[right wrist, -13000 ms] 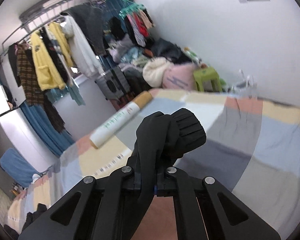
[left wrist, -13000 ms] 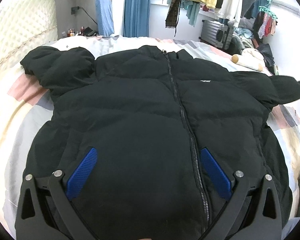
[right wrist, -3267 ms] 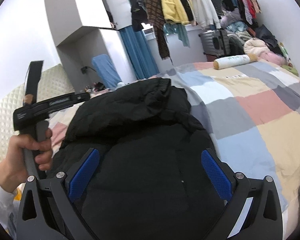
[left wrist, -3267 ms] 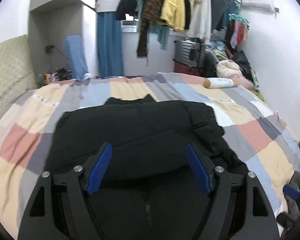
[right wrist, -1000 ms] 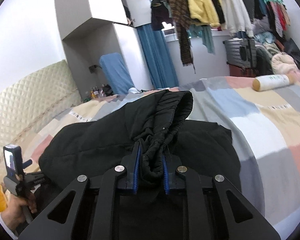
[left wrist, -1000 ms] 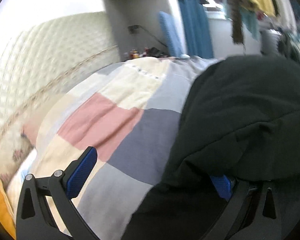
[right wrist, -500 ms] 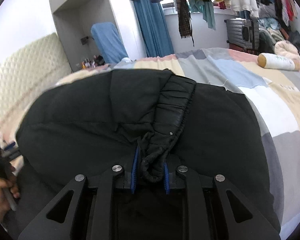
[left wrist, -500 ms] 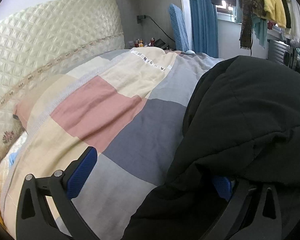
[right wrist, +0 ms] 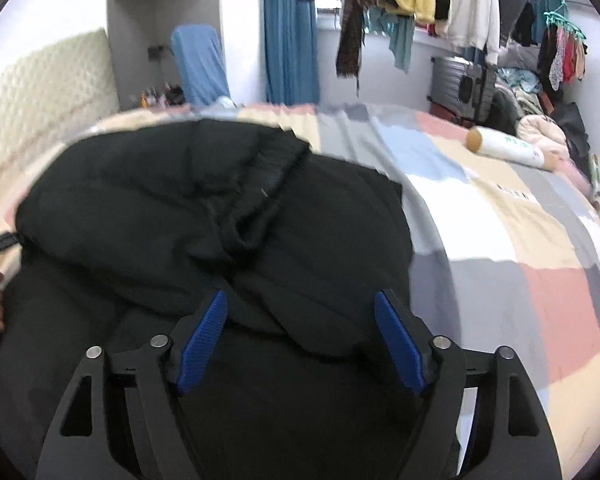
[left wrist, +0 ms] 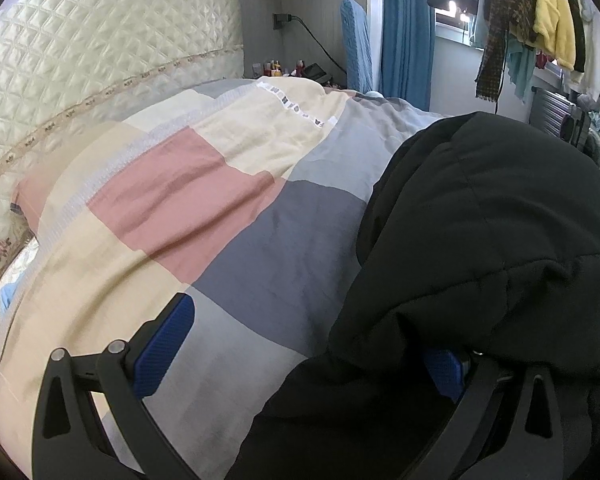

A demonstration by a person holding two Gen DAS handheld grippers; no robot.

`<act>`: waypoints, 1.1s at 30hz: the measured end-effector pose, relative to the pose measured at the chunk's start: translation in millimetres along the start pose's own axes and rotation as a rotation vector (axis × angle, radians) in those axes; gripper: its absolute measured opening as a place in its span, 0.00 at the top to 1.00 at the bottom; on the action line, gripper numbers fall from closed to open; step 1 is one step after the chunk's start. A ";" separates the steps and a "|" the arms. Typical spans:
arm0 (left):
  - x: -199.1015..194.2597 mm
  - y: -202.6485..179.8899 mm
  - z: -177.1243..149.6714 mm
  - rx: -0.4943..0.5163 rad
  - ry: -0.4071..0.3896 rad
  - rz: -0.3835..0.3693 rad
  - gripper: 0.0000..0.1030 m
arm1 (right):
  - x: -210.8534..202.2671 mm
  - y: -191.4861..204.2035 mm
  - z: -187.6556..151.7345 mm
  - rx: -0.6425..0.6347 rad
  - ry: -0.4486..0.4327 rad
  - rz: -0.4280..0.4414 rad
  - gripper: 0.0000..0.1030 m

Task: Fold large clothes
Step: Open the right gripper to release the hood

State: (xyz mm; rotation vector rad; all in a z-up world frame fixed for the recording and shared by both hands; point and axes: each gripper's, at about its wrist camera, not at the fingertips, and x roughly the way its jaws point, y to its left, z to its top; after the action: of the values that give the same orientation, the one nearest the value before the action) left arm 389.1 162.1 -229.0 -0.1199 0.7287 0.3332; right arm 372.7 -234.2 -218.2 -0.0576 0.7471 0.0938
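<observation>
- Jacket (right wrist: 228, 216) lies bundled on the bed (right wrist: 500, 216), black and puffy, hem end doubled over the body, ribbed hem (right wrist: 276, 168) on top of the pile.
- My right gripper (right wrist: 300, 340) is low over the near fold; its jaws are opening, wide apart, the blue pads clear of the cloth, which bulges up between them without being pinched. I read this as letting go of the folded part.
- My left gripper (left wrist: 300, 356) sits at the jacket's left edge; jaws wide apart, left pad (left wrist: 162, 350) over bare quilt (left wrist: 204, 208), right pad half buried under a fold of jacket. Nothing clamped there.
- Step in hand, as I judge it: drop the fold and make it stay flat.
- To do it well: finish opening before I lift the right gripper, so no cloth drags up with a pad.
- Pull back along the fingers, not sideways, or the top layer slides off.
- The puffy fill will likely spring back; I'd press the top down with open fingers after release.
- Left side: the overhanging fold could catch the buried pad, so ease it out slowly.
- The bundle looks lumpy and its edges not squared; more tidying probably needed.
- Bottle (right wrist: 508, 148) at the bed's far side is well apart, no concern.
</observation>
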 end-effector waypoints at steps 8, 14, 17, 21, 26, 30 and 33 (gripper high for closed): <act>-0.3 -0.2 -0.6 0.001 0.002 -0.002 0.00 | 34.2 19.3 -18.1 -0.263 0.052 -0.199 0.15; -1.4 -1.0 -1.4 0.002 -0.002 -0.003 0.00 | 47.5 13.2 -16.2 -0.261 0.033 -0.246 0.14; -2.0 -0.2 -1.2 -0.001 -0.007 -0.009 0.00 | 40.6 -4.5 -4.7 -0.128 -0.010 -0.206 0.25; -4.5 -2.1 -1.2 0.001 -0.015 -0.016 0.00 | 25.8 -17.0 6.3 -0.014 -0.088 -0.123 0.50; -4.3 -3.1 -1.1 0.011 -0.018 -0.026 0.00 | 16.8 -28.6 11.9 0.077 -0.146 -0.057 0.72; -3.2 -6.5 -2.0 0.027 -0.019 -0.030 0.00 | 19.9 -39.2 13.7 0.139 -0.153 -0.055 0.74; -2.6 -8.4 -3.1 0.033 -0.021 -0.030 0.00 | 25.6 -44.9 11.7 0.157 -0.146 -0.070 0.74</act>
State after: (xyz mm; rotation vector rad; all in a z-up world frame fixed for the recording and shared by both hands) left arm 388.1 152.7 -229.6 -0.0954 0.7109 0.2934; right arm 404.0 -276.2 -226.3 0.0717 0.6034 -0.0272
